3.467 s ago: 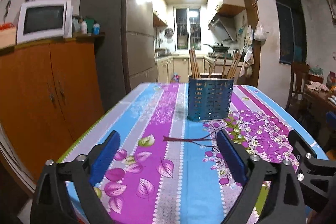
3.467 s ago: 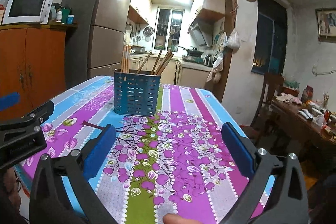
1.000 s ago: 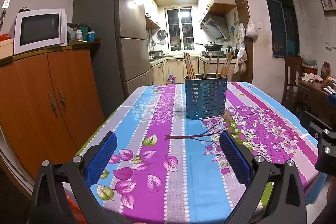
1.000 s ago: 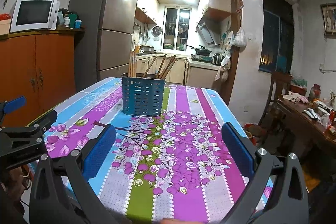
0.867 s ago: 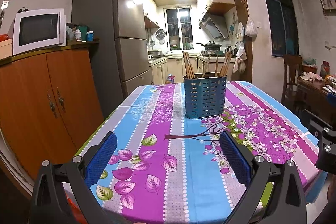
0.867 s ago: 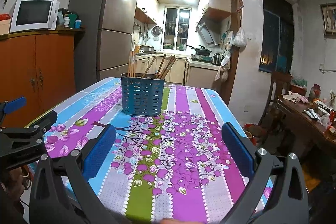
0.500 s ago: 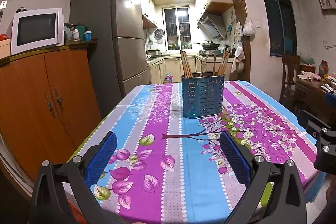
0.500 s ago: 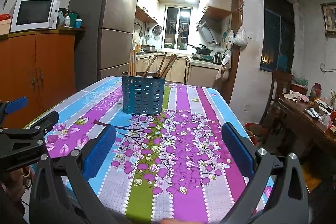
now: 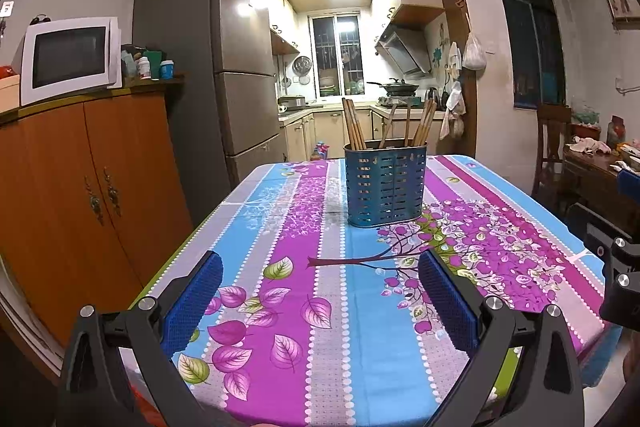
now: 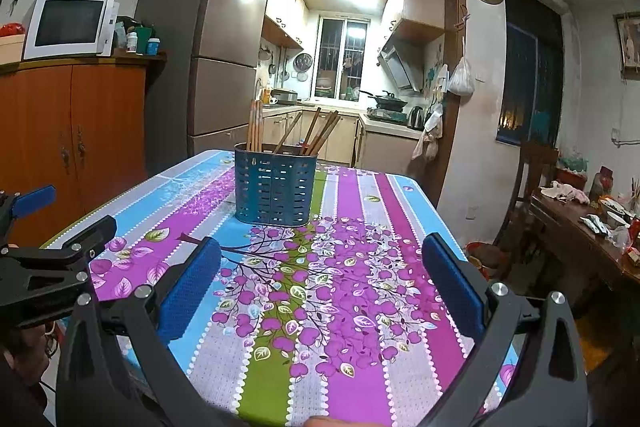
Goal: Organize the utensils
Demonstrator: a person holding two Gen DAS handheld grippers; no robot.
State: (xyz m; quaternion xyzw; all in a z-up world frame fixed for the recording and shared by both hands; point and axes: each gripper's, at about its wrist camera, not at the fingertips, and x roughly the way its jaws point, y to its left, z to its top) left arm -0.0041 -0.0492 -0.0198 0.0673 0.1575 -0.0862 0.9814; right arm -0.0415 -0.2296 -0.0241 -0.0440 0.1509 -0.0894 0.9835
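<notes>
**Chopsticks in the holder, both tools empty**

A blue holder (image 9: 385,183) of chopsticks (image 9: 354,125) stands toward the tabletop's (image 9: 328,355) far edge. The left hand-held gripper (image 9: 320,293) and right hand-held gripper (image 10: 322,281) hover over the near edge, jaws wide, holding nothing. A careless reach could tip the light holder

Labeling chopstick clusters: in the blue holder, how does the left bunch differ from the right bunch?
In the blue holder, the left bunch stands near upright and tightly packed; the right bunch leans rightward and fans apart. The left bunch also rises higher above the rim. Both are brown wooden chopsticks, untouched by either gripper.
</notes>
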